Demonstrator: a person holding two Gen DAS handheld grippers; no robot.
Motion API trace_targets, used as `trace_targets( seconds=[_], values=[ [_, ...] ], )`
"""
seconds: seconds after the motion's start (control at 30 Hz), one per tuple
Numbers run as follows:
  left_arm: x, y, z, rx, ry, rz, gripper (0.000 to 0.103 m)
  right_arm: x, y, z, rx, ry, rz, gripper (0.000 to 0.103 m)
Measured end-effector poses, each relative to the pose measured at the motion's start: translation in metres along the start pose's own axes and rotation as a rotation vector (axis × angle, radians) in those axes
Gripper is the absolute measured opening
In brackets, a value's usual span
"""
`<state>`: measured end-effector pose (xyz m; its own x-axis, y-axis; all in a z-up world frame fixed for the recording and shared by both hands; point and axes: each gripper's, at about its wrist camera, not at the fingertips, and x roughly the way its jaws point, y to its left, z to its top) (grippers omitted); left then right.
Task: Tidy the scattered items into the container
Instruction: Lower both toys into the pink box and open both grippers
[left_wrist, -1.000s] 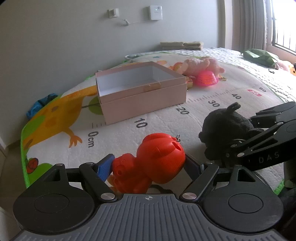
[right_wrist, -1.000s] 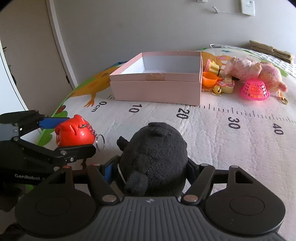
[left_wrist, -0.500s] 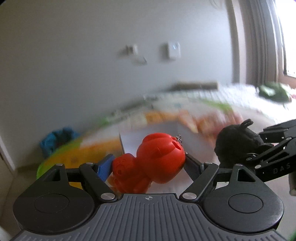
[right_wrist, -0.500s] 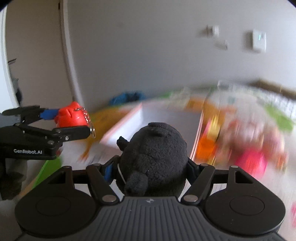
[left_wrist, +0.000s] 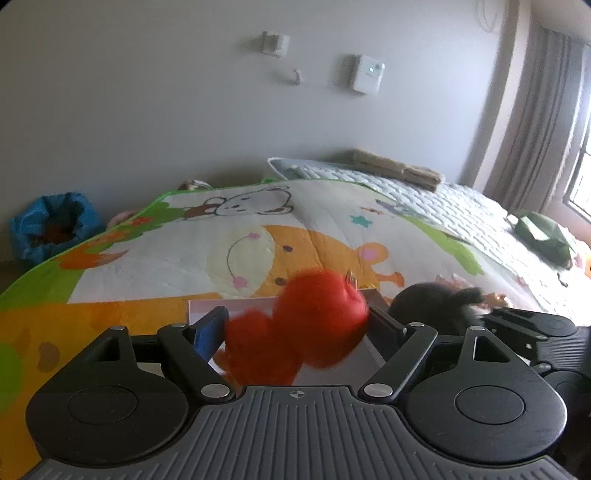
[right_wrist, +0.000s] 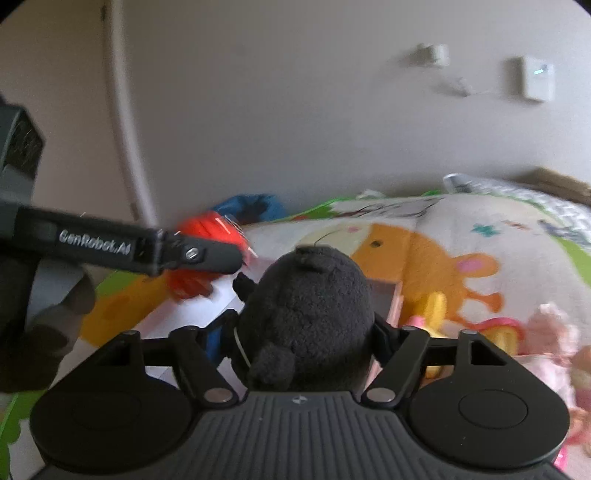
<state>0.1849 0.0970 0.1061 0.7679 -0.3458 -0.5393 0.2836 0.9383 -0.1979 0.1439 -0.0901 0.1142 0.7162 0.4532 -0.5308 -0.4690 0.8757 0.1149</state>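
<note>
My left gripper (left_wrist: 295, 328) is shut on a red toy pig (left_wrist: 306, 325) with a keyring, blurred by motion, held above the pink box (left_wrist: 236, 306). My right gripper (right_wrist: 306, 332) is shut on a black plush toy (right_wrist: 306, 306), also held over the pink box (right_wrist: 388, 299), whose pale inside (right_wrist: 195, 314) shows below. The left gripper and red pig (right_wrist: 210, 236) appear at the left of the right wrist view. The black plush (left_wrist: 432, 302) and right gripper show at the right of the left wrist view.
The box stands on a cartoon play mat (left_wrist: 258, 229) beside a grey wall. A blue bag (left_wrist: 51, 225) lies on the floor at the left. Pink and yellow toys (right_wrist: 498, 332) lie right of the box. A green item (left_wrist: 543, 236) lies at the far right.
Both grippers have lifted their toys off the mat and carried them forward. They now hang over the pink box, which has dropped to the bottom of both views.
</note>
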Motion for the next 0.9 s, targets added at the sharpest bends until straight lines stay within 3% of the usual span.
trace_targets(
  seconds=[0.07,0.27,0.47,0.57,0.7,0.9],
  values=[
    [0.005,0.002,0.000,0.014,0.000,-0.003,0.094,0.005,-0.002,0.000,0.004,-0.007,0.025,0.089],
    [0.009,0.000,0.002,0.024,-0.034,0.023,0.094,-0.015,-0.013,0.006,-0.008,-0.092,0.015,0.089],
    [-0.014,-0.043,-0.011,0.165,-0.118,0.050,0.094,-0.065,-0.027,-0.005,-0.135,-0.197,-0.203,0.089],
    [-0.030,-0.072,-0.024,0.223,-0.130,0.017,0.094,-0.074,-0.035,-0.021,-0.154,-0.152,-0.250,0.086],
    [-0.050,-0.106,-0.051,0.279,-0.119,-0.061,0.094,-0.069,-0.040,-0.047,-0.149,-0.035,-0.257,0.057],
    [-0.063,-0.131,-0.095,0.283,-0.014,-0.130,0.095,-0.035,-0.042,-0.070,-0.173,0.045,-0.216,0.056]
  ],
)
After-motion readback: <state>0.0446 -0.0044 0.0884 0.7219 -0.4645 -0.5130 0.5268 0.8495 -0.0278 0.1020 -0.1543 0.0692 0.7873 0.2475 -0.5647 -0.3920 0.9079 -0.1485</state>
